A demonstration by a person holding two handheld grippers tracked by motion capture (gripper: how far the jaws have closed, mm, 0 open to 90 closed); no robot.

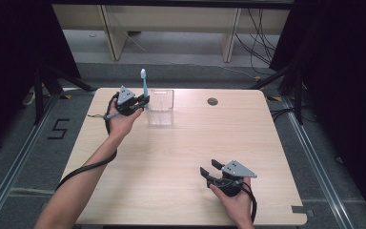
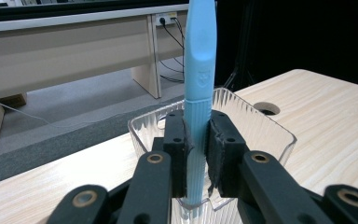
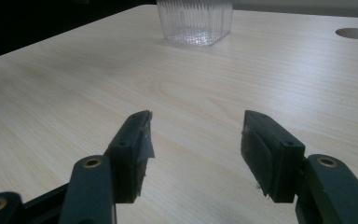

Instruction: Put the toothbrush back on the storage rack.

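The pale wooden table [image 1: 181, 157] carries everything here, and the clear ribbed container [image 1: 160, 107] standing toward its far edge, left of centre, serves as the landmark. It is a square, open-topped tub with fluted walls, upright on the wood; in the right gripper view the same container [image 3: 196, 21] sits at the far end of the bare tabletop, with a round cable hole [image 3: 355, 33] off to its right. In the high view that hole [image 1: 212, 101] lies to the right of the container, near the far edge. The left gripper [image 1: 143, 101] is held just beside the container's left wall, at rim height, with the person's left hand [image 1: 119, 121] behind it. Its jaws are closed tight on a light blue toothbrush [image 1: 145, 86], gripping it around the ribbed part of the handle. In the left gripper view the toothbrush [image 2: 198, 70] stands upright between the black pads, its lower end reaching down inside the container [image 2: 261, 130], close to the near wall; whether the tip touches the bottom cannot be told. The right gripper [image 1: 211, 171] is well apart from the container, near the table's front edge and to the right, held low over the wood. Its jaws stand wide apart with nothing between them.
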